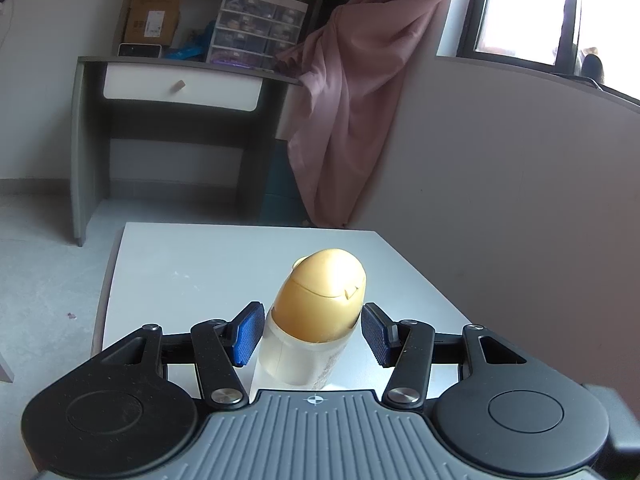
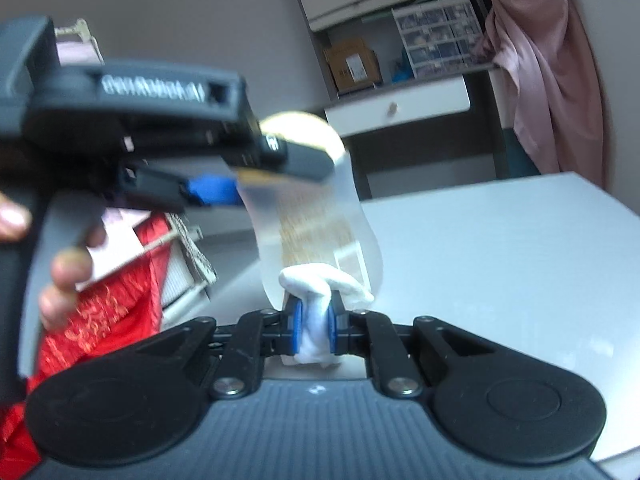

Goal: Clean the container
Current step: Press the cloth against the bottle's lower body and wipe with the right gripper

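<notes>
The container (image 1: 310, 334), a frosted bottle with a gold cap (image 1: 326, 294), stands upright on the white tabletop (image 1: 192, 268). My left tongs (image 1: 312, 334) flank its shoulder just under the cap, the pads apart; one blue pad (image 1: 249, 332) lies close against the wall, the other off it. My right tongs (image 2: 314, 326) are clamped on a white cloth (image 2: 320, 280) pressed to the container's lower front. Wiping is, I judge, under way; how much surface is already clean cannot be told.
</notes>
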